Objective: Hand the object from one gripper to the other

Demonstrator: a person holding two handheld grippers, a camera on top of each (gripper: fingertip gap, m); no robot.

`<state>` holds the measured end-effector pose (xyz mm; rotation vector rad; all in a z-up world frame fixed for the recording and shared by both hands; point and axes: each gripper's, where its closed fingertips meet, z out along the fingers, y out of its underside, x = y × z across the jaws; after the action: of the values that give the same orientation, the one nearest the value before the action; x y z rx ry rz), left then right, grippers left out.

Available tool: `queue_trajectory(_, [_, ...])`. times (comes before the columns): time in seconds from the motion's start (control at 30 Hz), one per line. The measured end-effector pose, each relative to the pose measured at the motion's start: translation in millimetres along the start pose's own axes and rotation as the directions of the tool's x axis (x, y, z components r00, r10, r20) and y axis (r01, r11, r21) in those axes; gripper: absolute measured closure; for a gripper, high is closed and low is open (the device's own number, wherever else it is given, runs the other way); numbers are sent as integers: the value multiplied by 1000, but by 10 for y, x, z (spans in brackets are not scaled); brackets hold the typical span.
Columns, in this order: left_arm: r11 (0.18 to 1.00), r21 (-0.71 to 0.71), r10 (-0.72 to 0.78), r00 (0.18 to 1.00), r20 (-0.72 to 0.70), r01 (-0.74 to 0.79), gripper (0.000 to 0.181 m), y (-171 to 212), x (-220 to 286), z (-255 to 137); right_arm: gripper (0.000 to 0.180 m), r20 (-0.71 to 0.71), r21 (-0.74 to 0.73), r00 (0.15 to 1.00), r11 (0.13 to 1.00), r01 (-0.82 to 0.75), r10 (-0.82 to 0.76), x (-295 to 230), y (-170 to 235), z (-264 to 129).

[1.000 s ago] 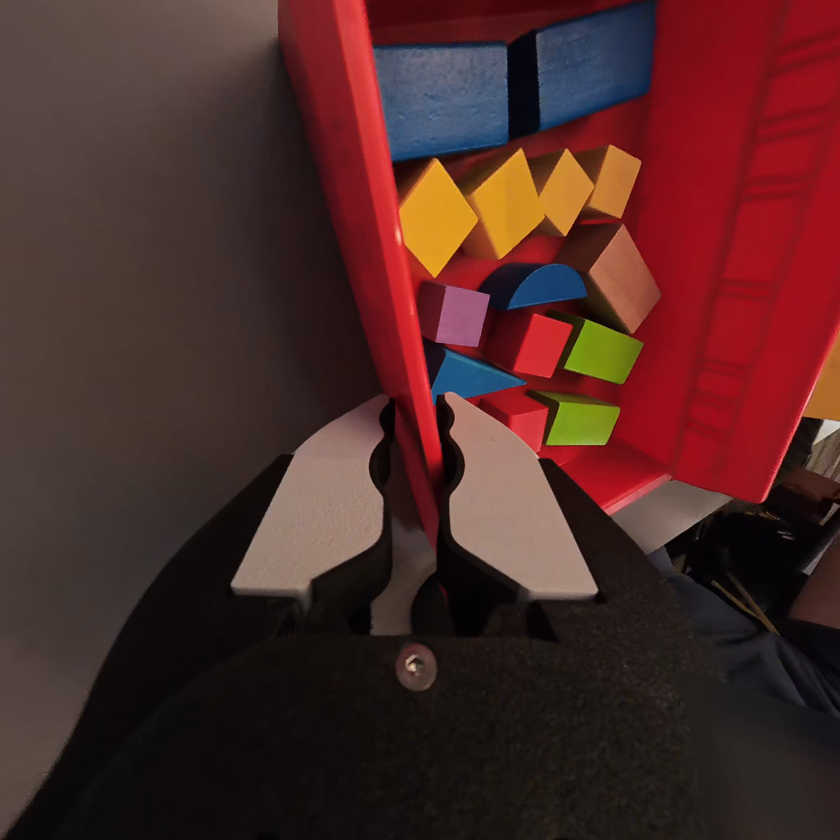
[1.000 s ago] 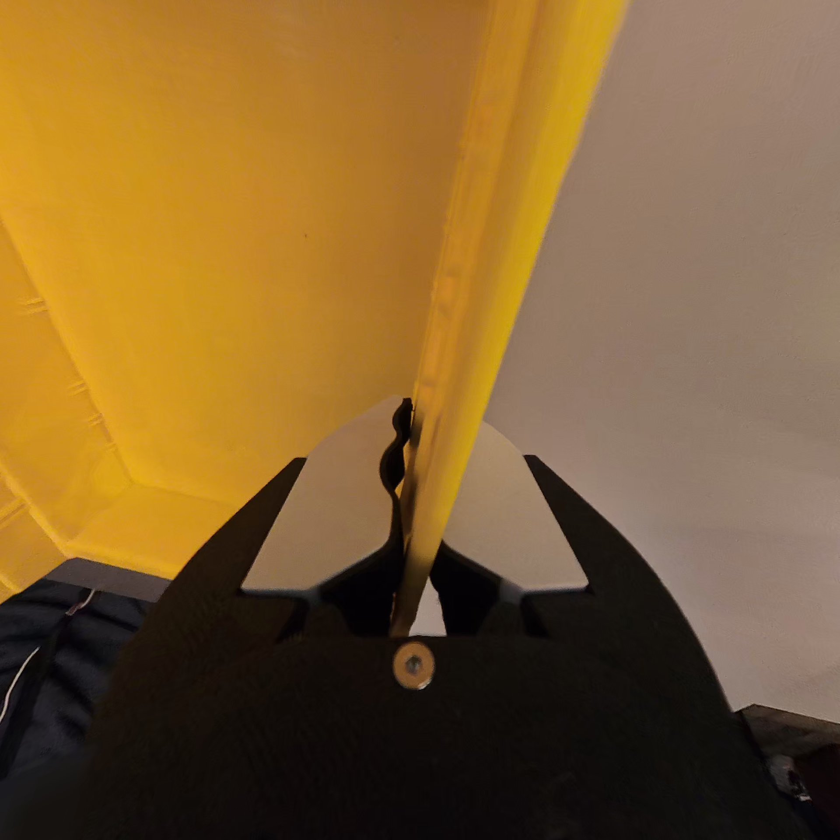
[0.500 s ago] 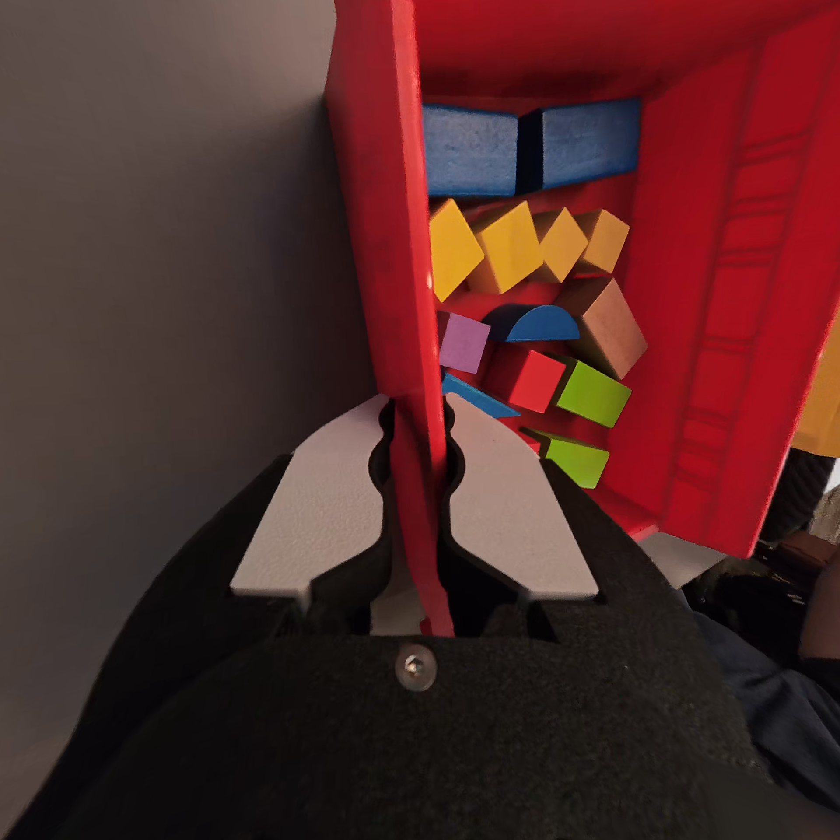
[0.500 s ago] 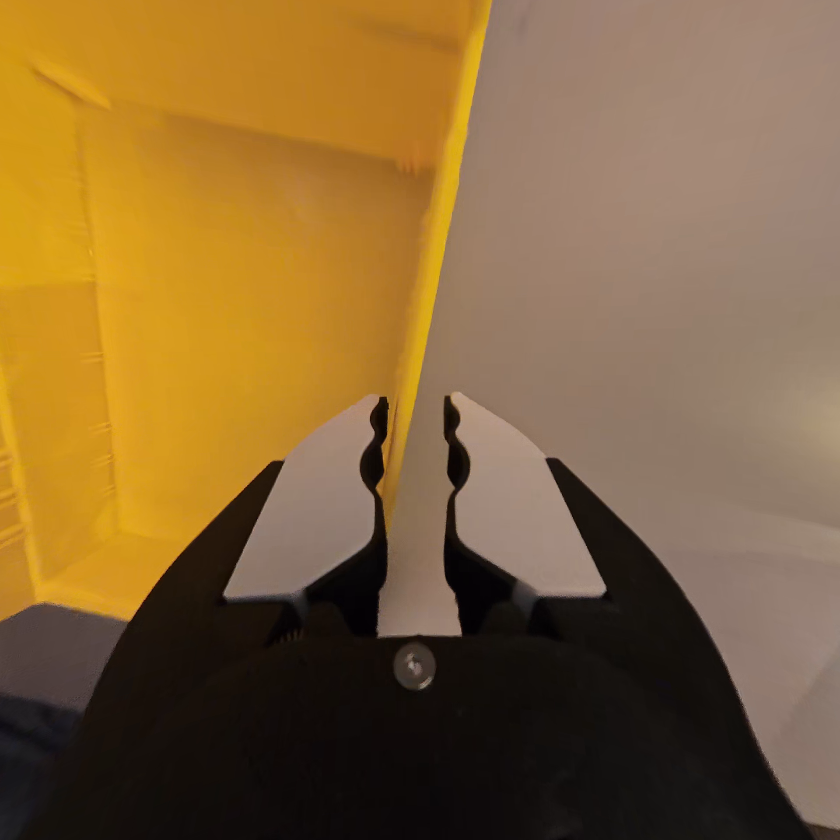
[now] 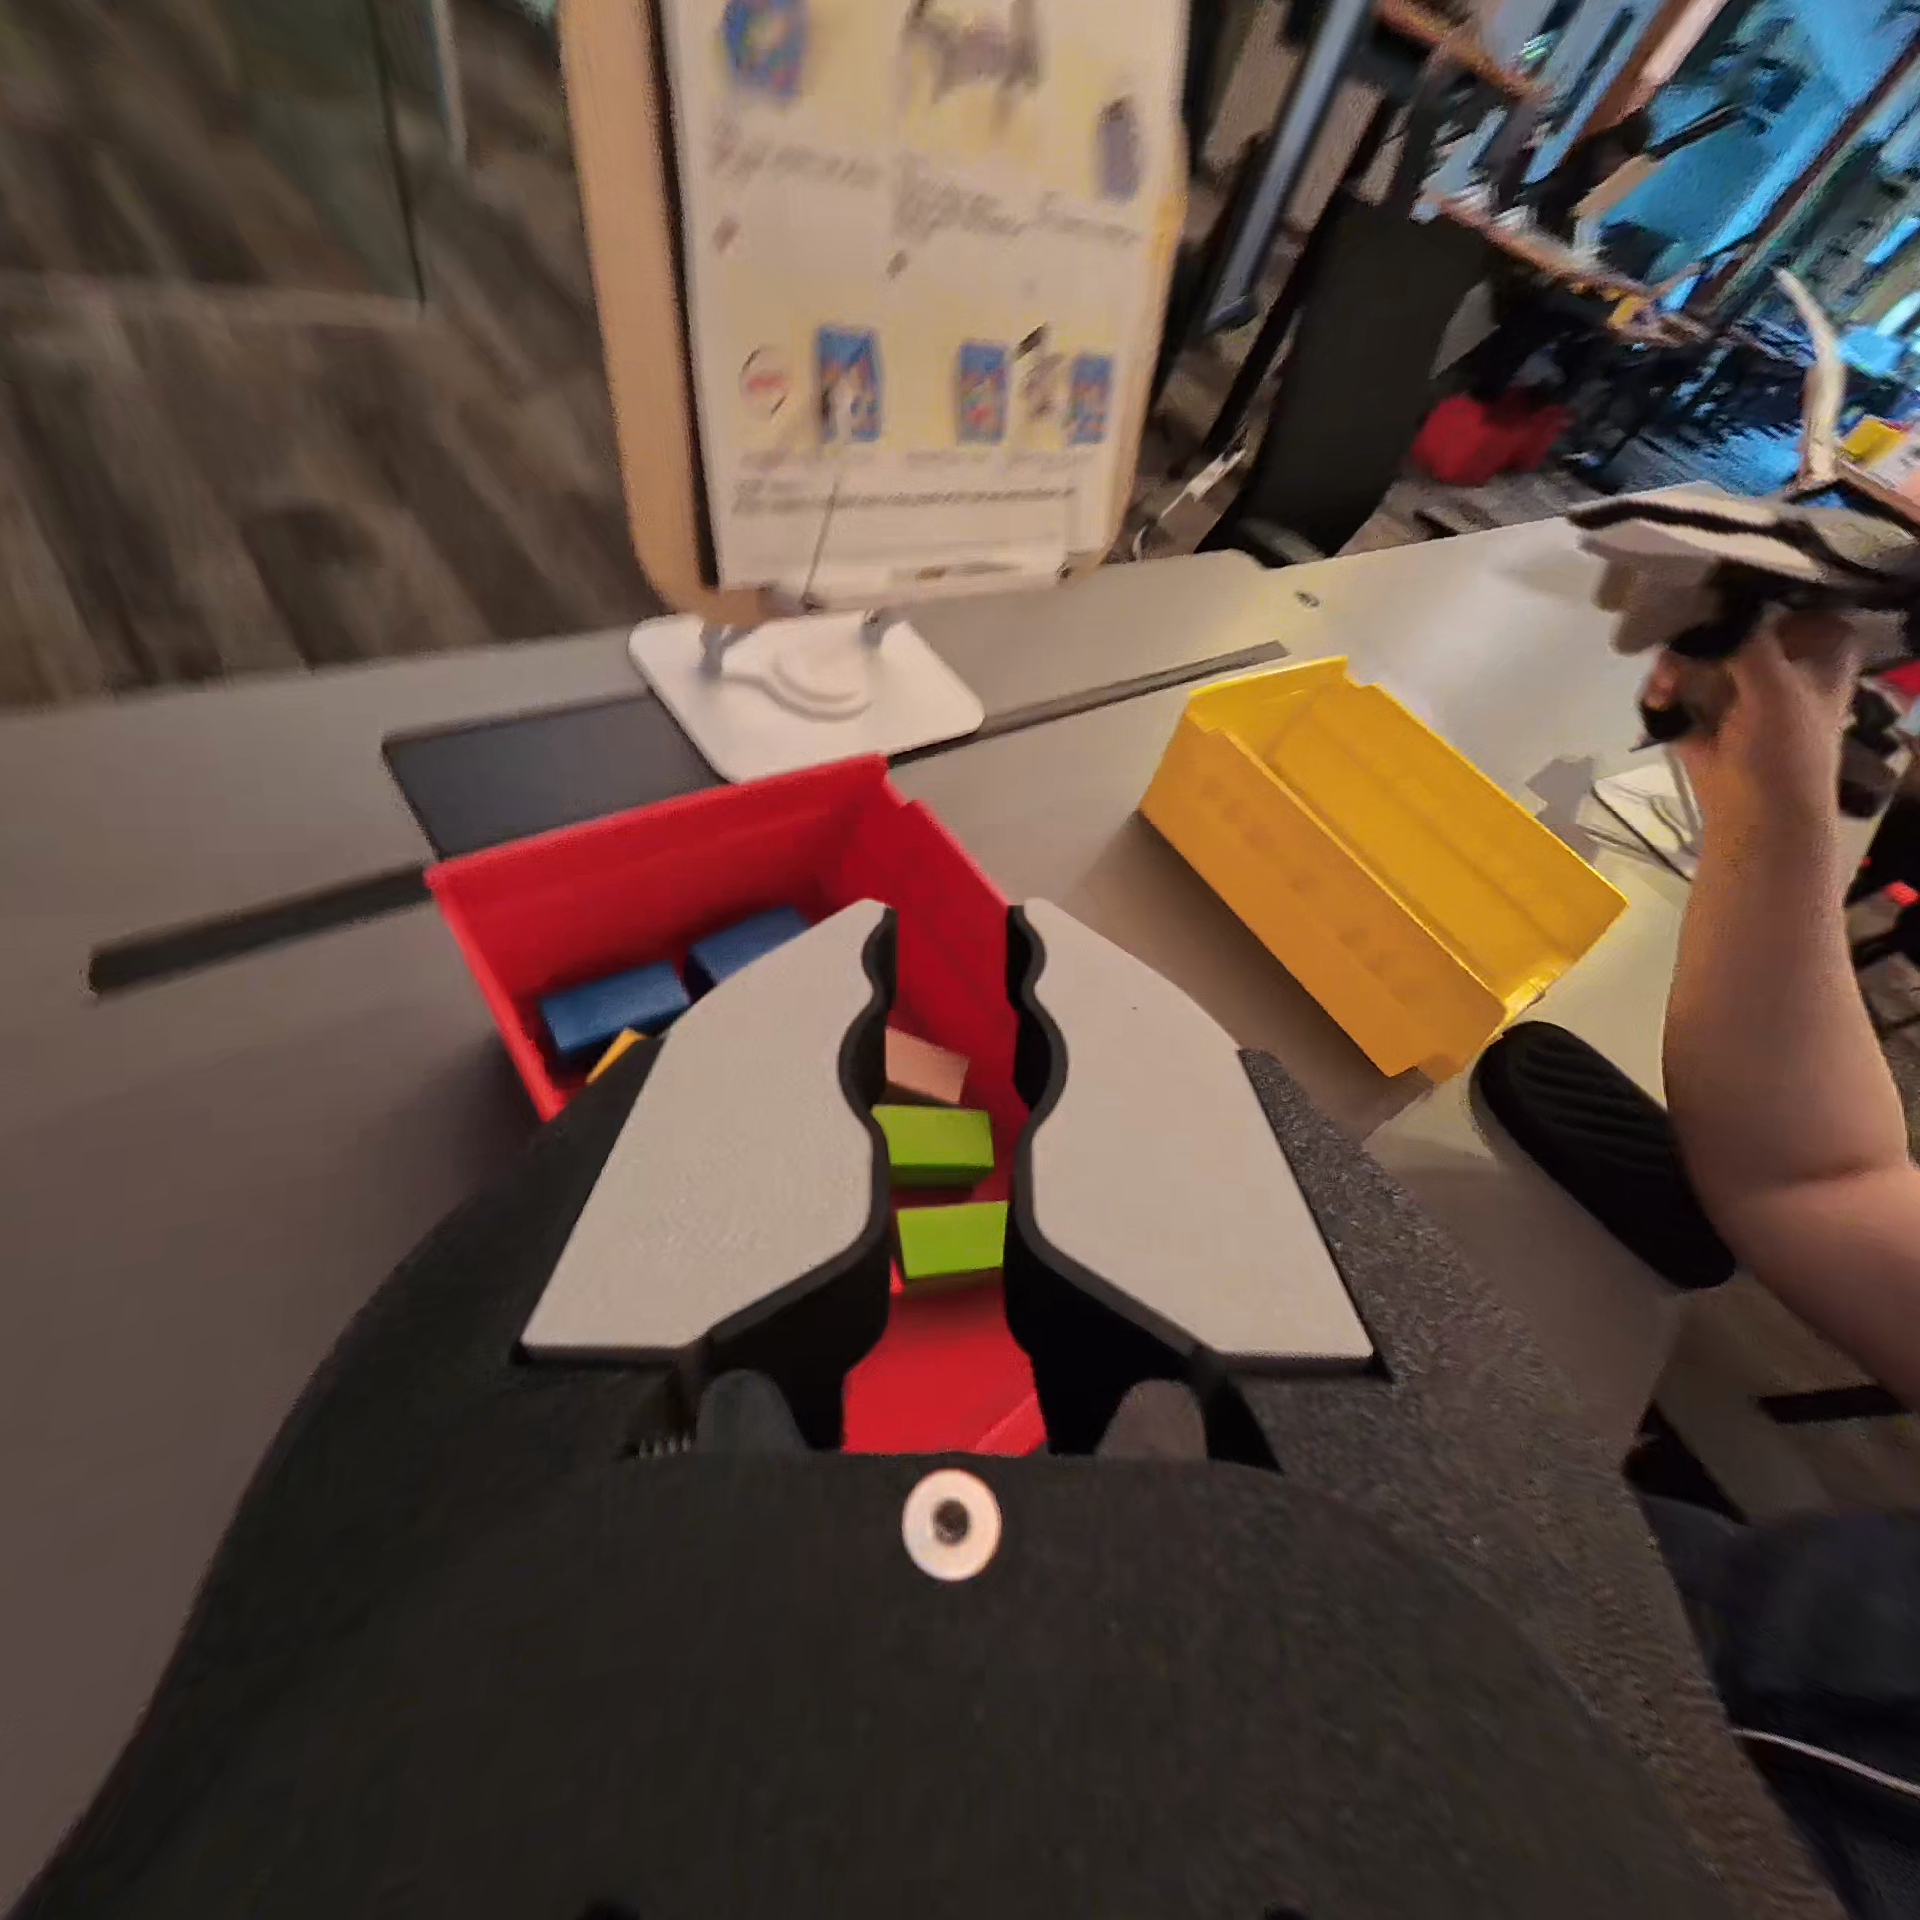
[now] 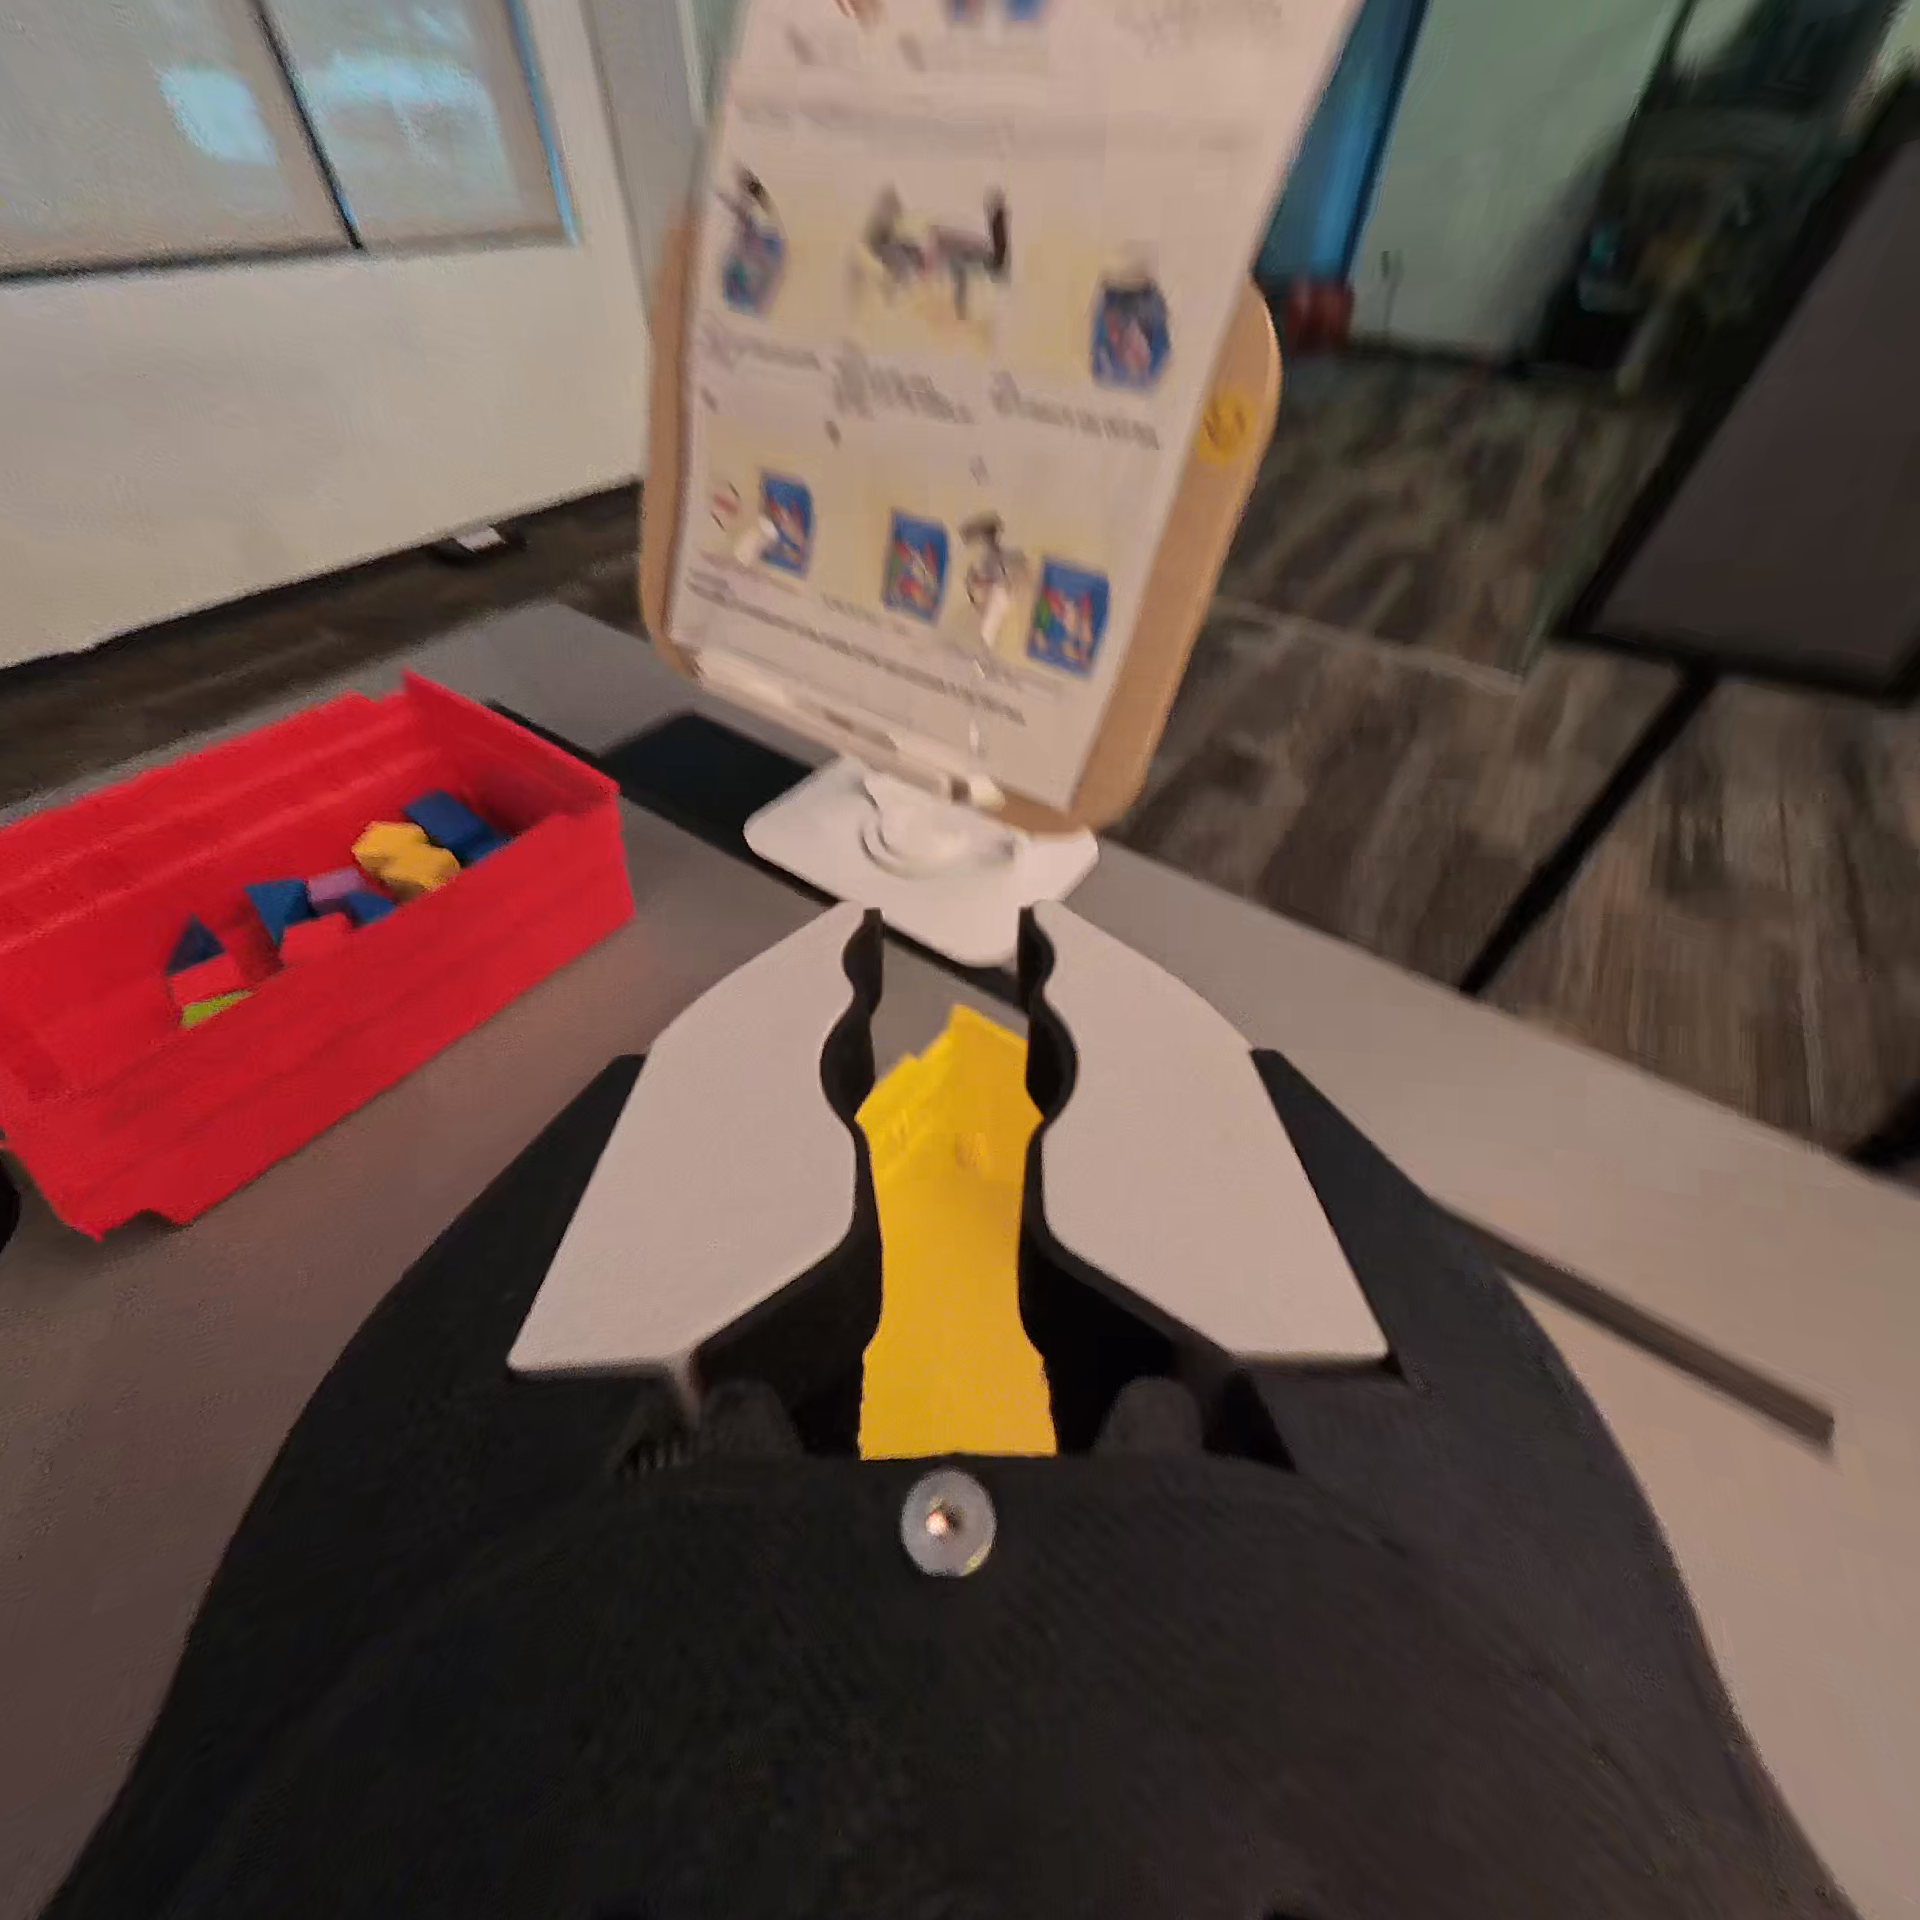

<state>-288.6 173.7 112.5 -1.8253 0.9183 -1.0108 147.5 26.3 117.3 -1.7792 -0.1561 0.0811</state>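
Both tongs have let go of the bins and lifted. Left tongs [image 5: 943,925] gape above the red bin [image 5: 665,894] of blocks [image 5: 930,1143]; right tongs [image 6: 945,925] gape over the yellow bin [image 5: 1351,883], at two o'clock from the red one on the desk [image 5: 208,1091].

Behind the bins, on the grey table [image 5: 260,1091], a picture board [image 6: 956,395] on a white stand [image 5: 810,686].

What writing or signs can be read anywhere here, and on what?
No words can be made out.
White instruction sheet on the tan board stand: printed lines and small pictures, all too blurred.
Red plastic bin, yellow plastic bin, coloured wooden blocks: no writing seen.
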Motion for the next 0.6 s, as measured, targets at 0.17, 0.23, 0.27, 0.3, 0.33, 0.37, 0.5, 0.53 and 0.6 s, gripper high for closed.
queue_trajectory(0.17, [963,167,211,977,19,-211,152,83,355,-157,140,75,215,991,972,91,-110,-253,-306,-79])
queue_trajectory(0.23, [926,261,274,961,34,-273,143,131,442,-157,125,106,286,983,951,115,-151,-360,-328,-107])
queue_trajectory(0.27, [908,295,301,953,30,-296,135,173,484,-136,119,113,322,979,939,125,-170,-403,-333,-114])
queue_trajectory(0.3, [903,302,321,947,6,-307,135,249,526,-93,118,125,348,974,928,134,-188,-446,-329,-116])
queue_trajectory(0.33, [909,281,333,942,-41,-309,136,355,572,-32,116,141,365,968,919,146,-210,-495,-316,-113])
queue_trajectory(0.37, [925,241,323,942,-88,-294,136,474,597,43,112,149,377,964,914,152,-222,-529,-313,-106])
queue_trajectory(0.5, [921,50,388,902,-188,-386,141,964,610,340,109,197,366,945,914,175,-260,-683,-287,-81])
queue_trajectory(0.53, [896,4,436,879,-192,-444,143,1079,589,410,110,201,371,938,908,194,-283,-721,-284,-84])
queue_trajectory(0.6, [816,-120,532,817,-223,-565,148,1342,537,532,111,218,360,927,908,216,-306,-777,-248,-61])
